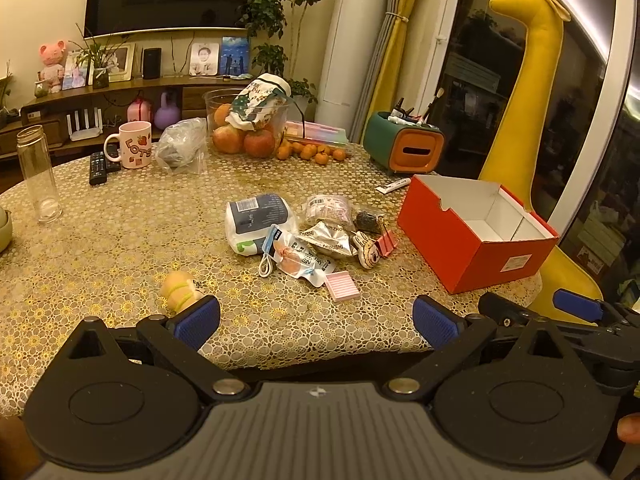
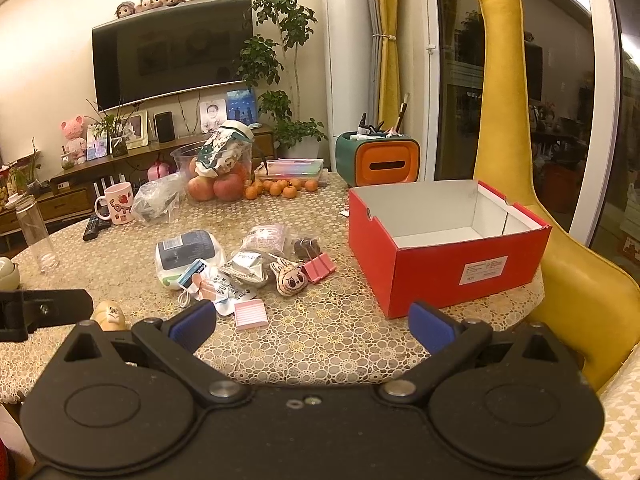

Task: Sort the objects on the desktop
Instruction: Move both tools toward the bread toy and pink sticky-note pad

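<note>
Looking ahead: I see a lace-covered table (image 1: 120, 240) with a loose pile of small items and a red box (image 2: 448, 268).
Left gripper (image 1: 316, 322): I have its blue pads spread wide with nothing between them, hovering at the near table edge.
Right gripper (image 2: 312, 326): also spread wide and holding nothing (its tip shows at the right edge of the left wrist view).
Red box: open-topped, white inside, ahead and to the right of both tools, apart from the pile.
Pile: straight ahead of the left tool; a white-and-blue pouch (image 1: 256, 220), a snack packet (image 1: 304, 260), a silver wrapper (image 1: 330, 240), a rabbit-face charm (image 2: 289, 277) and a pink binder clip (image 2: 318, 268) lie touching or overlapping.
Pink notepad (image 1: 342, 286): nearest item, just beside the pile.
Small tan figurine (image 1: 180, 290): by the left tool's left finger; I cannot tell whether they touch.
Farther back: pink mug (image 1: 134, 146), glass bottle (image 1: 38, 174), fruit bowl (image 1: 246, 124).
</note>
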